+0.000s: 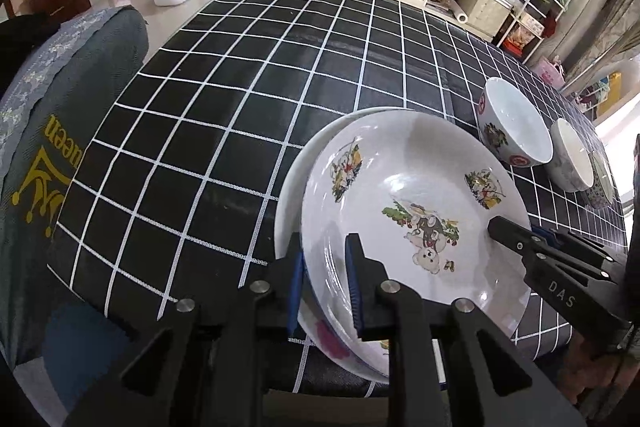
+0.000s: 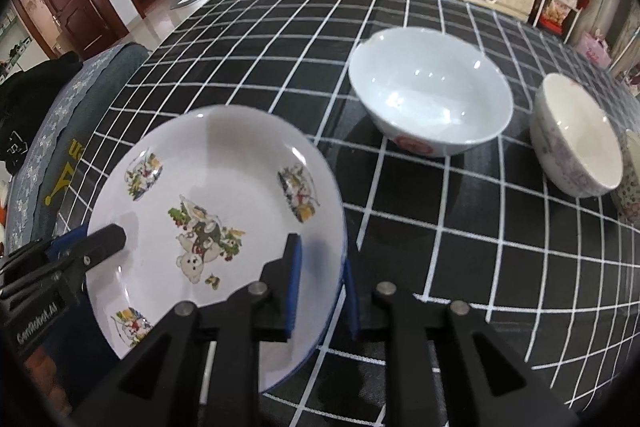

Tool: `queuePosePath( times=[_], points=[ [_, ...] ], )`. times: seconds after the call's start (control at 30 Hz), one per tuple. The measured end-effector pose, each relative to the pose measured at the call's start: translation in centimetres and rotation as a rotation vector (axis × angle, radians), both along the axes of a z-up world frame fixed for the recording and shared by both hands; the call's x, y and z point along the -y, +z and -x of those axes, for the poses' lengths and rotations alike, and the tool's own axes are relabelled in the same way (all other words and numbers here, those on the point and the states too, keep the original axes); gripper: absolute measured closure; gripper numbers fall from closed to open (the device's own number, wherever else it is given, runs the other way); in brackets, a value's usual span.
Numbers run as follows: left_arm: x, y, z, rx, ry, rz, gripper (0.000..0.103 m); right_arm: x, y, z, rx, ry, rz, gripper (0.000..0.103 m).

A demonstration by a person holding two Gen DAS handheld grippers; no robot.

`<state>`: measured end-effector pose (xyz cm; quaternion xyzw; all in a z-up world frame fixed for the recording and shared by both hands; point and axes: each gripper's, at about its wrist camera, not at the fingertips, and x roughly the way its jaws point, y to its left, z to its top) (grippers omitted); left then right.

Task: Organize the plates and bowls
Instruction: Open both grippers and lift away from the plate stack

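While both grippers bear on the same dish, the left gripper (image 1: 326, 279) straddles the near-left rim of the cartoon plate (image 1: 412, 219), one blue pad outside the rim and one inside; the pads sit against the rim, pinching it. That plate sits on top of a second white plate (image 1: 298, 163), whose edge shows as a crescent at its upper left, and a further floral plate (image 1: 336, 343) shows beneath it at the lower centre of the left wrist view. The stack rests on the bench (image 1: 208, 131), which is covered in a black cloth with a white grid.

In the right wrist view, the right gripper (image 2: 322, 287) straddles the lower-right rim of the same cartoon plate (image 2: 216, 211), one pad on the inner face and the other behind the rim. Whether the outer pad actually presses the rim cannot be told from either view. The left gripper's finger enters at the lower left of that view, its tip over the plate's inner surface.

Three bowls stand at the right of the bench: a white bowl with red medallions (image 2: 430, 95) in the upper centre, a pink-patterned bowl (image 2: 576, 139) just beside it to the right, and a third floral bowl (image 2: 632, 187), cut off at the right edge.

A cushioned chair back (image 1: 60, 147) with yellow lettering stands at the left of the bench.
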<state>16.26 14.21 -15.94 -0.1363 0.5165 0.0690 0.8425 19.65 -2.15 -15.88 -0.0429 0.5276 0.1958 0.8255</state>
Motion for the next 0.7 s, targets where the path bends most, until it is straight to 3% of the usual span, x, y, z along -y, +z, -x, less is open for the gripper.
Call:
queuePosePath(
  times=[0.17,0.3,0.4,0.7],
  points=[
    [0.8,0.4,0.1,0.008,-0.005,-0.032,0.07,-0.1,0.2,-0.2,-0.006,0.009,-0.015,0.071],
    [1.9,1.5,0.5,0.043,-0.019,-0.103,0.049,0.1,0.5,0.2,0.0,0.016,-0.046,0.06],
    [2.6,2.8,0.9,0.094,-0.049,-0.13,0.048,0.6,1.5,0.8,0.029,0.011,-0.08,0.053],
    [4.7,5.4,1.5,0.167,-0.116,-0.076,0.048,5.0,6.2,3.2,0.158,-0.061,-0.099,0.042]
  ],
)
